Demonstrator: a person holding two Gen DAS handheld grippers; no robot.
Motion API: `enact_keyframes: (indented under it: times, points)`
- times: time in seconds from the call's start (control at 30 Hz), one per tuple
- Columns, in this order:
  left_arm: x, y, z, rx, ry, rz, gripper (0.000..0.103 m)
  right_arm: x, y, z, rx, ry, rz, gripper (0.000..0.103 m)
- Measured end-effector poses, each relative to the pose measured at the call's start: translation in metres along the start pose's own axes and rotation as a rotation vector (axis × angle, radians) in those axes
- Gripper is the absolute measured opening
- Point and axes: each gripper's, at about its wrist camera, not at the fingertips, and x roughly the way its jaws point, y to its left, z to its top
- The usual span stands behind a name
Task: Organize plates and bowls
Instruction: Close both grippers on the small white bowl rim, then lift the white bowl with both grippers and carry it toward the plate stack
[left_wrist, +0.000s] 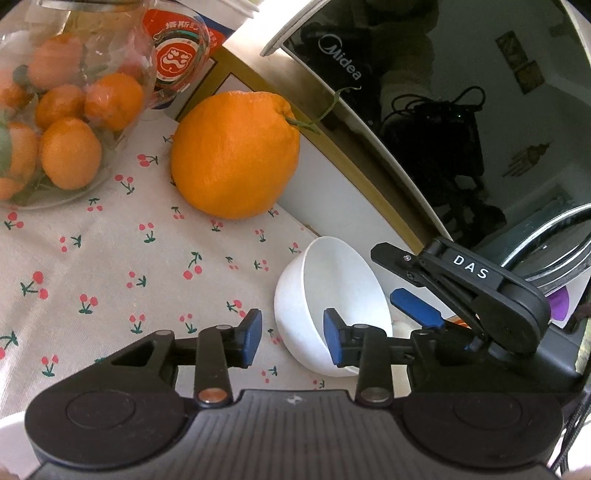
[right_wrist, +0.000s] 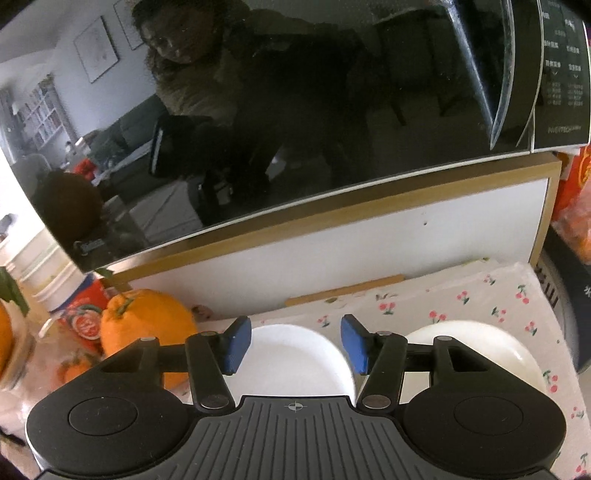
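1. My left wrist view looks down, close over the cherry-print cloth (left_wrist: 110, 258), microwave (left_wrist: 424, 110) at right.
2. My right wrist view faces the microwave (right_wrist: 295, 110) head-on, near — both share the big orange (left_wrist: 236, 155) (right_wrist: 147, 321) and white bowl (left_wrist: 332, 306) (right_wrist: 291, 354).

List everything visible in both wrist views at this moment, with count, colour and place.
white bowl: one, white, tilted on the cloth, its wall between the left jaws
second bowl: one, cream-white, right of the first
large orange: one, orange, green stem, by the microwave stand
glass jar of small oranges: one, clear, far left
cherry-print tablecloth: one, beige
Midea microwave: one, black door, on a white stand
left gripper: black, blue pads, jaws open
right gripper: same, jaws open above the white bowl
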Motion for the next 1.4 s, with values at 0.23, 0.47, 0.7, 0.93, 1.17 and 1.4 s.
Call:
enact_keyframes:
  times: [0.23,0.47,0.7,0.93,1.17,1.4]
  points:
    - [0.004,-0.003,-0.001,0.017,0.001,-0.008,0.034,0.016,0.004,-0.003,-0.055,0.054,-0.068,0.030]
    - [0.004,-0.005,-0.001,0.022,0.017,-0.035,0.021,0.011,-0.002,-0.008,-0.031,0.070,-0.075,0.019]
    - [-0.009,-0.009,0.005,0.026,0.027,-0.045,0.021,-0.011,0.003,-0.002,0.003,0.040,-0.042,0.018]
    - [-0.031,-0.019,0.011,0.045,0.041,-0.062,0.021,-0.043,0.014,0.004,-0.006,0.013,-0.044,0.018]
    - [-0.066,-0.033,0.008,0.120,0.046,-0.064,0.021,-0.080,0.023,-0.001,0.010,-0.002,-0.055,0.018]
    - [-0.100,-0.047,-0.005,0.212,0.084,-0.072,0.022,-0.124,0.027,-0.013,0.031,-0.008,-0.091,0.018]
